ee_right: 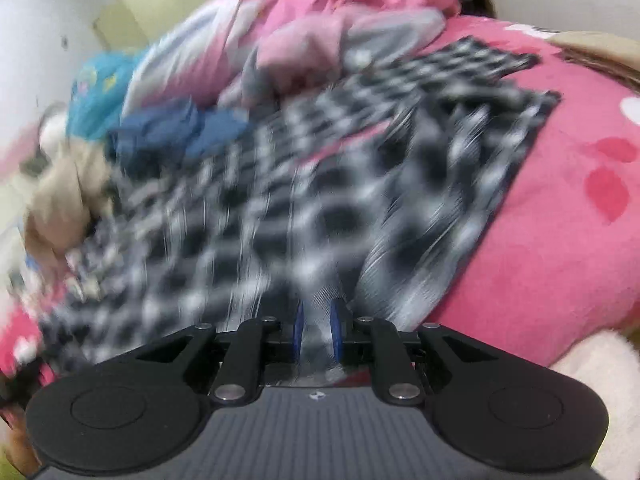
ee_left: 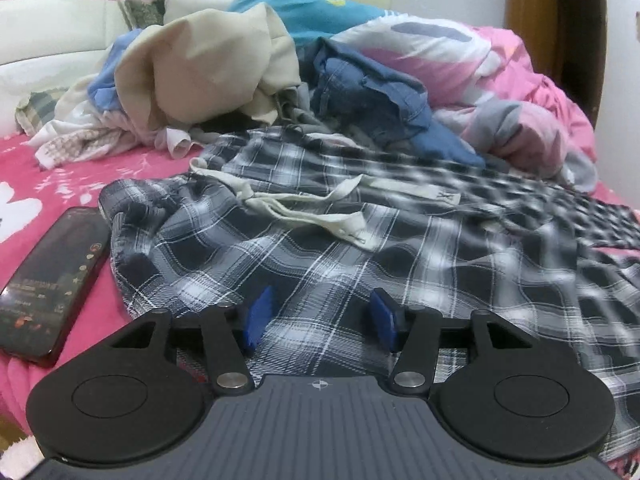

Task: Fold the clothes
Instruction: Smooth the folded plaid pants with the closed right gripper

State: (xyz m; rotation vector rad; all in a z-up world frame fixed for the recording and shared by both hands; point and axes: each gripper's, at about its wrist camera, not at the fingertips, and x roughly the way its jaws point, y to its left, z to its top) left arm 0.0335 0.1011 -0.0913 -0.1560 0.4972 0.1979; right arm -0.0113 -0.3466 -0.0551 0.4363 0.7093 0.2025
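A black-and-white plaid shirt point(ee_left: 320, 248) lies spread on the pink bedsheet point(ee_left: 52, 176), its pale collar band point(ee_left: 304, 204) turned up near the middle. My left gripper point(ee_left: 320, 320) hovers low over the shirt's near part, open, blue pads apart with only flat cloth under them. In the right wrist view the same plaid shirt point(ee_right: 300, 200) is blurred by motion. My right gripper point(ee_right: 318, 330) is shut on a bunched fold of the shirt's hem, which stands between its blue pads.
A dark phone point(ee_left: 52, 280) with a lit screen lies on the sheet left of the shirt. Behind it, a heap of clothes: a beige garment point(ee_left: 208, 68), blue denim point(ee_left: 372, 96), a turquoise piece point(ee_left: 304, 0). A pink-and-grey quilt point(ee_left: 512, 92) is bunched at the right.
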